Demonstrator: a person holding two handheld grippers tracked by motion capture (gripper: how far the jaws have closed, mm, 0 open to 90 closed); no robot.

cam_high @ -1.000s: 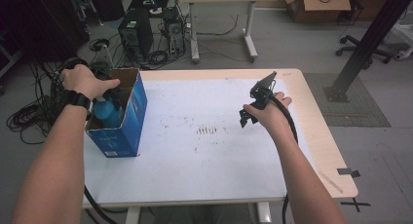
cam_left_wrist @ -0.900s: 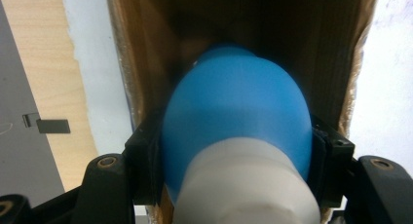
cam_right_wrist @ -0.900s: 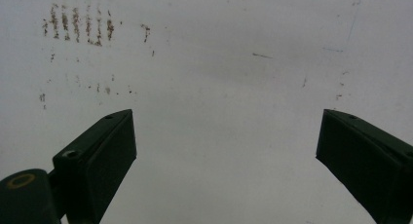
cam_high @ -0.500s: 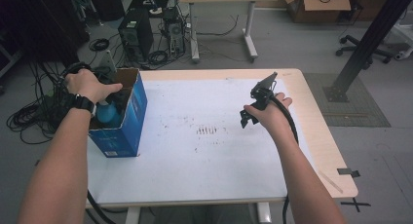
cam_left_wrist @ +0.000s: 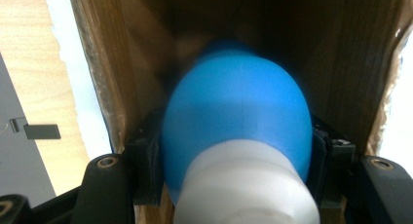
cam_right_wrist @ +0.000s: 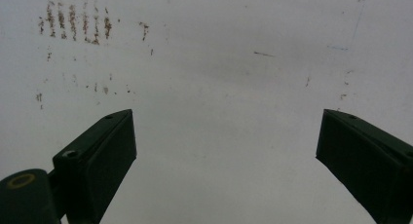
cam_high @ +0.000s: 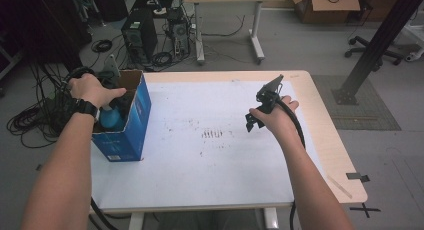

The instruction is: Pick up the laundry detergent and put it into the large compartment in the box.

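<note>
Box (cam_high: 131,124) first: the blue cardboard one stands at the worktop's (cam_high: 210,175) left edge, open at the top, and everything I do now happens relative to it. My left gripper (cam_left_wrist: 237,151) is down inside the box, its 2 jaws clamped on the blue, rounded body of a bottle (cam_left_wrist: 237,117) with a white ribbed part nearest the camera. In the high view that bottle (cam_high: 111,119) shows as a blue patch inside the box, just under my left hand (cam_high: 91,89).

I judge the step in hand to be lifting the bottle out of the box. To do it well I should:
- keep the squeeze steady, since the body is smooth and curved and looks likely to slip or pop sideways from flat pads;
- draw straight up along the box's brown inner walls, which sit close on both sides of the jaws, so nothing catches the rim;
- go slowly, because the box looks light and may ride up or tip with the bottle.

My right gripper (cam_high: 260,110) hangs over the bare white worktop, well to the right of the box, jaws wide apart and holding nothing. It points at the brown speckled marks (cam_right_wrist: 78,22). If the box starts to lift, I could bring it across to steady the box's near wall.
</note>
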